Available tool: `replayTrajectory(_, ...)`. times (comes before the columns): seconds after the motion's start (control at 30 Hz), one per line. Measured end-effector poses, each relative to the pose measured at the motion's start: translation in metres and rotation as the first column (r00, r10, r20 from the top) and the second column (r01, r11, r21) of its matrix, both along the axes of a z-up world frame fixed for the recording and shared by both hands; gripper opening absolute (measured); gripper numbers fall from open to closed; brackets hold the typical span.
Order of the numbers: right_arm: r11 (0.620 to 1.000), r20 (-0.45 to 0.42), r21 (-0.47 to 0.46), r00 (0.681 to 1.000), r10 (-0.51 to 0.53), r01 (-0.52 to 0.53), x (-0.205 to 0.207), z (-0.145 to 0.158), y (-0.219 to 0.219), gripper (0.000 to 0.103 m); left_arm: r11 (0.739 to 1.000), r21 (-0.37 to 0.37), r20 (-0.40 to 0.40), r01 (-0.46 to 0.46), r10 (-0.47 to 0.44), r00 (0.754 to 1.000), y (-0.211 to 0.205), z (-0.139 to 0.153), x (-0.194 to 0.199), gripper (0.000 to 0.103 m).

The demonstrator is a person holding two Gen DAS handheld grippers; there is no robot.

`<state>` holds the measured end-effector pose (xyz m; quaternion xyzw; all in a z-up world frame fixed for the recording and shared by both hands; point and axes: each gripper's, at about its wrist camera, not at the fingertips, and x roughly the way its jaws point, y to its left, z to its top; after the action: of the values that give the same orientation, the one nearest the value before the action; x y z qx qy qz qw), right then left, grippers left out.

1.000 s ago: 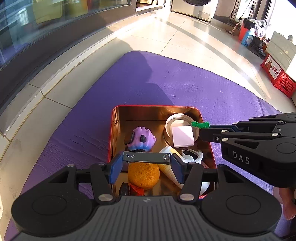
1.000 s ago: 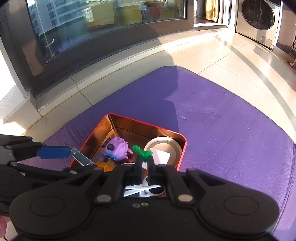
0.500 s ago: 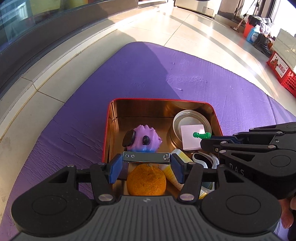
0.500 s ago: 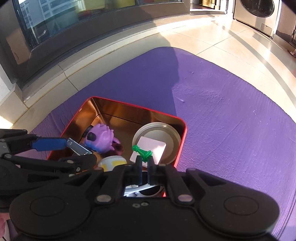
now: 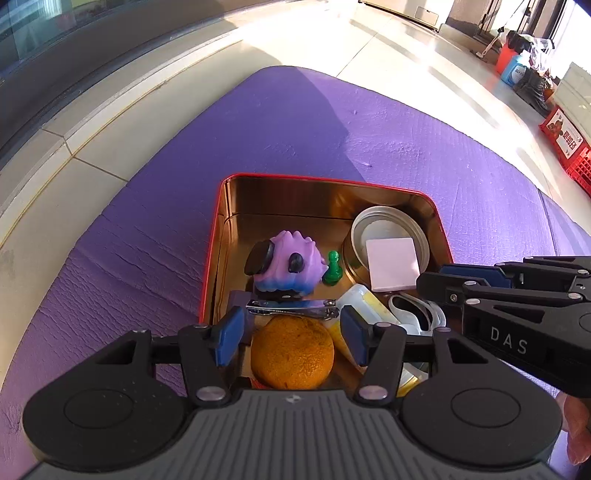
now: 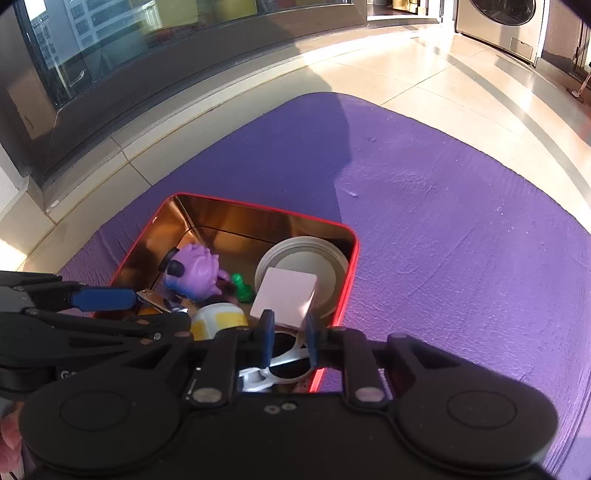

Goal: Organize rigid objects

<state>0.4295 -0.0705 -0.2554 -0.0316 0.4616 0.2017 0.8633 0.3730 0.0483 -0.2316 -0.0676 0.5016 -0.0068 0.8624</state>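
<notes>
A red tin with a gold inside (image 5: pixel 325 199) (image 6: pixel 258 212) sits on a purple mat. In it lie a purple toy (image 5: pixel 288 262) (image 6: pixel 195 273), a green pawn (image 5: pixel 332 267) (image 6: pixel 242 288), a round tin lid (image 5: pixel 388 225) with a pale pink square (image 5: pixel 393 264) (image 6: pixel 284 297), an orange (image 5: pixel 291 352), a yellow-white bottle (image 6: pixel 219 319) and white sunglasses (image 5: pixel 413 315) (image 6: pixel 280 363). My left gripper (image 5: pixel 291 328) is open above the orange. A metal nail clipper (image 5: pixel 291 308) lies just past its fingertips, free of them. My right gripper (image 6: pixel 288 338) is open and empty over the sunglasses.
The purple mat (image 6: pixel 443 221) lies on a tiled floor. A dark window wall (image 6: pixel 110 55) runs along the left. A washing machine (image 6: pixel 498 18) stands far back. Red crates (image 5: pixel 569 144) and bottles stand at the far right.
My right gripper opened and let go of the green pawn, which now stands in the tin beside the purple toy. My left gripper opened and the nail clipper dropped from its fingers into the tin.
</notes>
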Motion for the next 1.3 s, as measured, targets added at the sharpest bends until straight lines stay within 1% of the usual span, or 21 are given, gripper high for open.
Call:
replayTrajectory(0.03, 1.0, 0.0, 0.012, 1.0, -0.002, 0.002, -0.001, 0.002, -0.002, 0.02, 1.0, -0.007, 0.002, 0.002, -0.002, 1.0, 0.0, 0.002, -0.001, 0.061)
replayTrajectory(0.07, 1.0, -0.003, 0.019, 1.0, -0.004, 0.004, -0.002, 0.004, -0.004, 0.02, 1.0, -0.011, 0.01, 0.004, -0.004, 1.0, -0.001, 0.004, -0.002, 0.065)
replayTrajectory(0.13, 1.0, -0.001, 0.027, 1.0, -0.001, 0.001, -0.006, 0.009, -0.006, 0.021, 1.0, -0.012, 0.027, 0.004, -0.004, 1.0, -0.002, 0.01, -0.005, 0.069)
replayTrajectory(0.23, 0.999, 0.011, 0.032, 1.0, 0.002, -0.003, -0.01, 0.016, -0.009, 0.023, 1.0, -0.016, 0.036, 0.004, -0.003, 0.999, -0.005, 0.019, -0.01, 0.07)
replayTrajectory(0.33, 0.998, 0.021, 0.058, 1.0, -0.002, 0.001, -0.016, 0.026, -0.012, 0.026, 1.0, -0.018, 0.053, 0.005, -0.004, 0.999, -0.007, 0.03, -0.018, 0.07)
replayTrajectory(0.5, 0.997, 0.056, 0.079, 0.998, 0.011, -0.015, -0.031, 0.044, -0.015, 0.035, 1.0, -0.017, 0.084, -0.006, 0.007, 0.996, -0.007, 0.052, -0.033, 0.071)
replayTrajectory(0.63, 0.994, 0.077, 0.105, 0.997, 0.014, -0.022, -0.044, 0.057, -0.018, 0.039, 1.0, -0.02, 0.108, -0.008, 0.01, 0.994, -0.005, 0.068, -0.046, 0.072)
replayTrajectory(0.8, 0.989, 0.106, 0.147, 0.994, 0.005, -0.021, -0.064, 0.072, -0.025, 0.051, 1.0, -0.006, 0.133, 0.001, 0.0, 0.991, -0.007, 0.086, -0.065, 0.072)
replayTrajectory(1.0, 0.985, 0.125, 0.173, 0.992, 0.001, -0.023, -0.087, 0.08, -0.03, 0.059, 1.0, 0.011, 0.156, 0.015, -0.016, 0.988, -0.01, 0.098, -0.094, 0.072)
replayTrajectory(1.07, 0.983, 0.132, 0.179, 0.991, 0.003, -0.026, -0.096, 0.083, -0.032, 0.064, 1.0, 0.02, 0.16, 0.018, -0.021, 0.987, -0.011, 0.101, -0.103, 0.072)
replayTrajectory(1.13, 0.981, 0.136, 0.192, 0.991, 0.003, -0.029, -0.104, 0.087, -0.033, 0.066, 1.0, 0.016, 0.162, 0.016, -0.018, 0.987, -0.011, 0.105, -0.113, 0.073)
replayTrajectory(1.23, 0.976, 0.147, 0.215, 0.989, 0.0, -0.032, -0.118, 0.093, -0.034, 0.075, 1.0, 0.024, 0.168, 0.016, -0.02, 0.985, -0.01, 0.109, -0.128, 0.076)
replayTrajectory(1.3, 0.975, 0.157, 0.221, 0.988, 0.0, -0.035, -0.125, 0.096, -0.034, 0.081, 0.999, 0.035, 0.176, 0.02, -0.026, 0.984, -0.01, 0.112, -0.136, 0.077)
